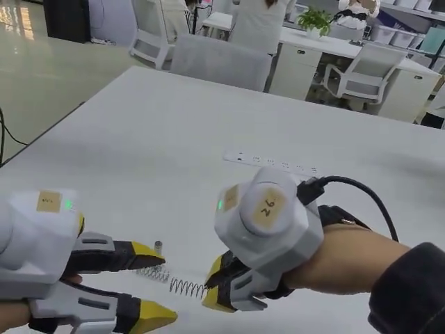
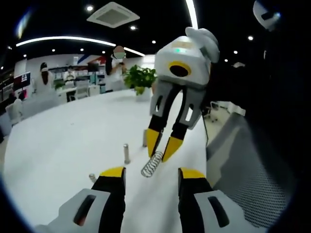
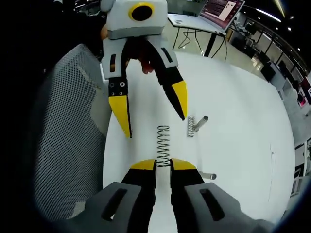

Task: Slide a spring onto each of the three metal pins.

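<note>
Head view, right gripper [image 1: 212, 289] labelled 26, pinching spring [image 1: 182, 285]; left gripper [image 1: 169, 289] agape

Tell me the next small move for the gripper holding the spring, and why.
Probably tilt the right gripper so the free end of the spring lines up over the top of the bare upright pin. Its jaws are shut on one end of the spring, the rest sticks out free and sits on no pin yet, and the open left gripper holds nothing.
</note>
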A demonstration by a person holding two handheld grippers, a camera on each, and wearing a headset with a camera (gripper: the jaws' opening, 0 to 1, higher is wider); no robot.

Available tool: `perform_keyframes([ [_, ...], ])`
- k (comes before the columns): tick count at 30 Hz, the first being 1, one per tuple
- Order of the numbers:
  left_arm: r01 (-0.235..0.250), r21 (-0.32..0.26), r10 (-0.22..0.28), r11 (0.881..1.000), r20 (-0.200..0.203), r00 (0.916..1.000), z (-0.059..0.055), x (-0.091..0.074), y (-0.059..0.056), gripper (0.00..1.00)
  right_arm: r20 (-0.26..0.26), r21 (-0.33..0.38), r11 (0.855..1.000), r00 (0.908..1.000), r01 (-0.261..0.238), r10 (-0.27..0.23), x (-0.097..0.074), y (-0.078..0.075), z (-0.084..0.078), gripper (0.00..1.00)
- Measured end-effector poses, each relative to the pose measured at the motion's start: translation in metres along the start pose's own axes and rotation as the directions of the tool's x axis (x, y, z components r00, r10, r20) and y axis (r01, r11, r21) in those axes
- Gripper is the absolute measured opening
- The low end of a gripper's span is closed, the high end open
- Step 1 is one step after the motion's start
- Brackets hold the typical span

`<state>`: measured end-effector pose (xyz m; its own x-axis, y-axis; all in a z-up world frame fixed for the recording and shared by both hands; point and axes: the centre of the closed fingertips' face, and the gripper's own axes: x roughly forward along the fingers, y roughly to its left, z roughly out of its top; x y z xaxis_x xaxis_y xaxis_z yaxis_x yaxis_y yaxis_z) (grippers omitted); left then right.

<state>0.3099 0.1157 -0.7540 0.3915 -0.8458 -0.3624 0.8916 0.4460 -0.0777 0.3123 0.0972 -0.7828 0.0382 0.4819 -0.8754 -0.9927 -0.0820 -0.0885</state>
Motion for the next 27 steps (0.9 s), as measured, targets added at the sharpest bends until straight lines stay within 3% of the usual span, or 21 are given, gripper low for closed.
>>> perform_keyframes([
  [6, 0.016, -0.01, -0.016, 1.0, 0.003, 0.9999, -0.004, 0.002, -0.003, 0.28, 0.012, -0.024, 1.0, 0.9999, -0.01, 0.01, 0.0, 0.004, 0.004, 0.07],
  [11, 0.015, -0.041, -0.014, 0.999, 0.035, 0.9993, -0.004, -0.001, -0.001, 0.2, 0.009, -0.036, 0.999, 0.9997, -0.024, 0.024, 0.002, 0.007, 0.004, 0.07],
  [18, 0.042, -0.015, -0.041, 0.999, 0.021, 0.9989, -0.008, 0.002, -0.008, 0.09, 0.016, -0.06, 0.998, 0.9993, -0.032, 0.033, 0.002, 0.011, 0.007, 0.07],
  [27, 0.049, 0.0, -0.049, 0.999, 0.012, 0.9987, -0.009, 0.002, -0.01, 0.04, 0.005, -0.086, 0.996, 0.9994, -0.033, 0.033, 0.001, 0.014, 0.005, 0.07],
])
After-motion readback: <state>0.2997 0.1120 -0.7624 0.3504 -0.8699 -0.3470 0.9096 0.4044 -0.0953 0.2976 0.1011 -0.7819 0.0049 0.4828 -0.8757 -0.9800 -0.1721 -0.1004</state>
